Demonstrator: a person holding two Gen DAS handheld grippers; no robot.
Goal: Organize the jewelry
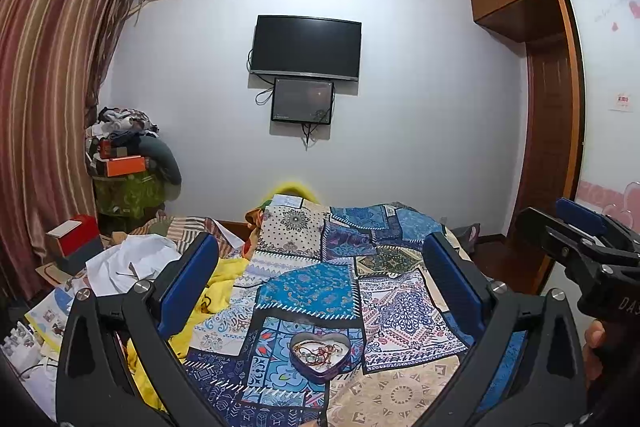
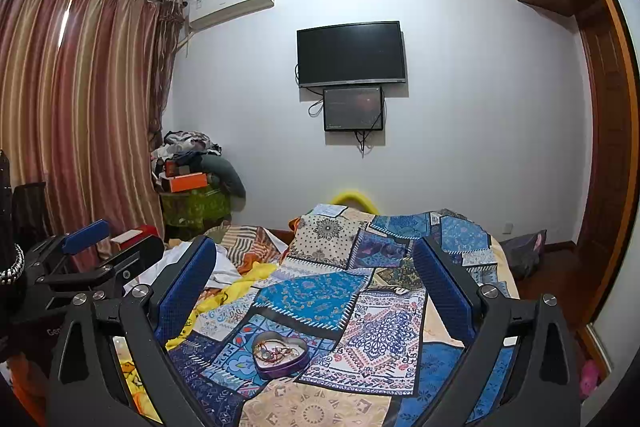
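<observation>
Your left gripper (image 1: 320,267) and right gripper (image 2: 316,275) both hang above the bed (image 1: 404,311), jaws spread wide with nothing between them. The heart-shaped tin (image 1: 319,354) sits on the patchwork quilt (image 2: 312,295) near the bed's close end, below and ahead of both grippers, touched by neither. Inside it lies a tangle of jewelry (image 2: 276,350), beaded strands and thin chains heaped together. On the far wall hangs a television (image 1: 306,47) with a smaller screen (image 2: 353,109) just beneath.
</observation>
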